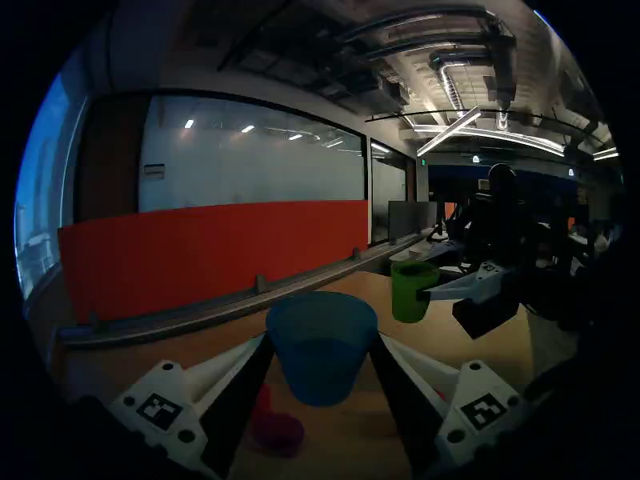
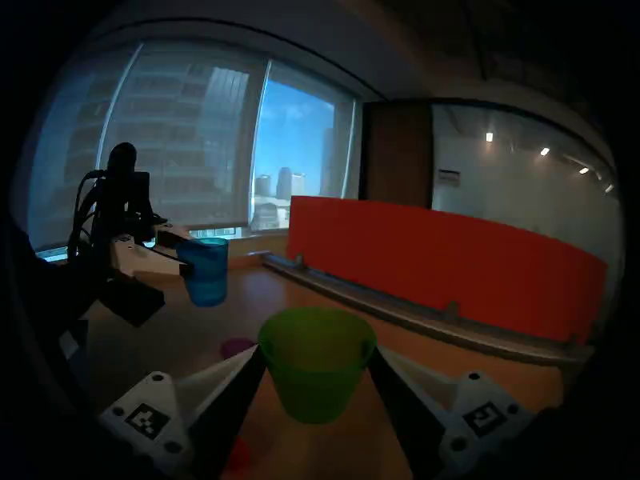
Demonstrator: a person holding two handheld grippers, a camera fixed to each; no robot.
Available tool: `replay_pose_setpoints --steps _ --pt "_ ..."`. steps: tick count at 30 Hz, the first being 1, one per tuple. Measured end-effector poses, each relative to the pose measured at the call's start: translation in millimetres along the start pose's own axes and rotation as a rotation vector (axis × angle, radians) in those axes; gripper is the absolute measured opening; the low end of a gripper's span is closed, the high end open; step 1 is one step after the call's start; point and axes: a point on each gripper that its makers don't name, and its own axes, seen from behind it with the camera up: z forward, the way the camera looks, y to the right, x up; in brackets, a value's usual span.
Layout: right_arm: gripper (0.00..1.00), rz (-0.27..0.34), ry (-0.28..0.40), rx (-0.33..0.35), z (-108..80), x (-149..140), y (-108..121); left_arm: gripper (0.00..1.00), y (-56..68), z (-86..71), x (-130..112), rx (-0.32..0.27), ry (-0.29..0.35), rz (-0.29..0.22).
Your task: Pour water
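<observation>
My left gripper [image 1: 322,356] is clamped on the blue cup [image 1: 322,344] at lower centre, right gripper [image 2: 316,364] on the green cup [image 2: 317,372]. They're well apart, so tipping now would probably splash the desk [image 1: 416,352].

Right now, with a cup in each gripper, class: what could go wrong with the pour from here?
1. The blue cup in the left gripper and the green cup in the right gripper are apart; a tilt begun now would likely spill onto the table.
2. Both cups narrow downward, so one may slip through the fingers when tipped.
</observation>
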Motion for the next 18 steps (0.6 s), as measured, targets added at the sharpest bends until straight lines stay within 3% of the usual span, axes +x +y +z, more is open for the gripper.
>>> replay_pose_setpoints --steps 18 --pt "0.91 0.000 0.026 0.091 16.8 8.7 -34.6 0.84 -12.6 -15.8 18.5 0.048 0.026 0.057"
